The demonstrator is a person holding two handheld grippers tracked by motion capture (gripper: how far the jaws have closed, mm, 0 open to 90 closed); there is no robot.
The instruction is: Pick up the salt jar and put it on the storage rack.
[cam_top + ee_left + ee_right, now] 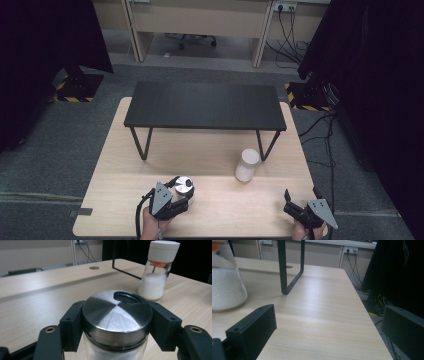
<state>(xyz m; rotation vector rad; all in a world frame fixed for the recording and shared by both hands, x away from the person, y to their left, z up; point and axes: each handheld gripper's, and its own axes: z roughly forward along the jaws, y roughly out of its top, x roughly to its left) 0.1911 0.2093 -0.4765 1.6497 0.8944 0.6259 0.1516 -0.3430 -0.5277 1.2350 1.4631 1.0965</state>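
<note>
Brushed steel caps the glass jar [117, 315], with a black pour-slot near the lid's far edge. The left gripper [172, 196] has its two black jaws pressed against opposite sides of that lid, clamped on it. The jar stands on the pale wood-grain table [220, 145] near the front edge, left of centre, with white grains behind the clear wall below the lid.

The right gripper [295, 206] sits at the front right corner, close to the table's right edge; its jaws stand wide apart with only bare tabletop between them.

A second glass shaker [246, 165], white-capped with an orange collar and part-filled with white grains, stands just beside the right front leg of the black bench [205, 105], well apart from both grippers. The matt, rectangular bench top spans the table's far half on thin bent-metal legs. Between the two grippers the front strip of table lies open and smooth.
</note>
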